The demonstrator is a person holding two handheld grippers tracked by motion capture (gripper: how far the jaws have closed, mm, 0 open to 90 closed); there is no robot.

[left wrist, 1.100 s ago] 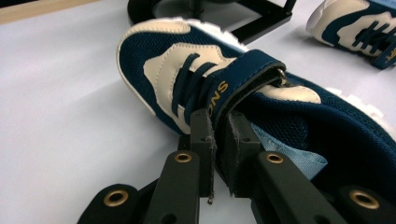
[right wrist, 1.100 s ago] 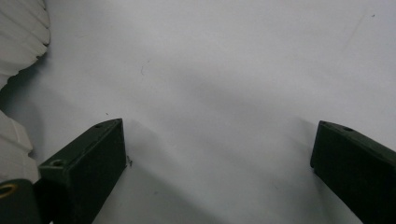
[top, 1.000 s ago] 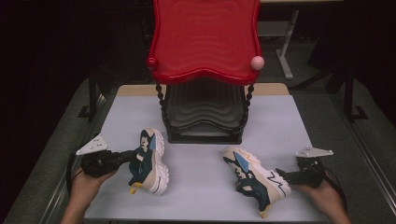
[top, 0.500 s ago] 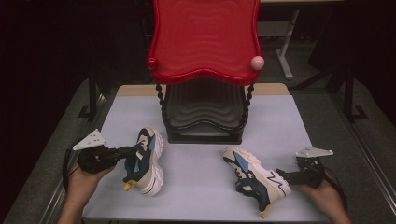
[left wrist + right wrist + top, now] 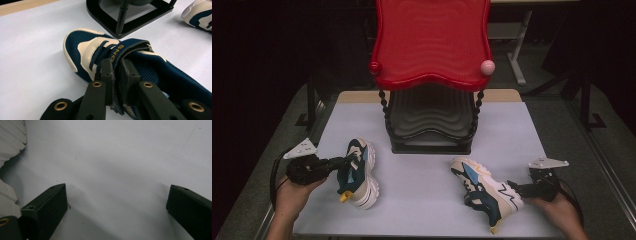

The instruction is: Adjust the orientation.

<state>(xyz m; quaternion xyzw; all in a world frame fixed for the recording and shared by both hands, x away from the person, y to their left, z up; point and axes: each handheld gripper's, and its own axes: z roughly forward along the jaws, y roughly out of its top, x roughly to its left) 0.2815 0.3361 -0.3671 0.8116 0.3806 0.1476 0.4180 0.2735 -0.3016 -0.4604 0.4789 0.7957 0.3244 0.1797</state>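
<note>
A navy and cream sneaker (image 5: 357, 172) lies on the white table (image 5: 422, 205) at the left, toe pointing away. My left gripper (image 5: 346, 161) is shut on the sneaker's collar, beside its navy strap (image 5: 125, 48); in the left gripper view the pads (image 5: 107, 72) pinch that edge. A matching sneaker (image 5: 487, 192) lies at the right, tipped on its side. My right gripper (image 5: 514, 189) sits just right of it, open. In the right gripper view the right gripper (image 5: 116, 205) has bare table between its jaws and the white sole (image 5: 10, 142) at the left edge.
A two-tier rack stands at the back middle: a red wavy top shelf (image 5: 432, 40) with a pink knob (image 5: 487, 66), and a black lower shelf (image 5: 432, 125) on a black base (image 5: 140, 17). Dark floor surrounds the table.
My left gripper has drawn the left sneaker a little to the left while holding it. The right gripper and right sneaker have stayed put.
</note>
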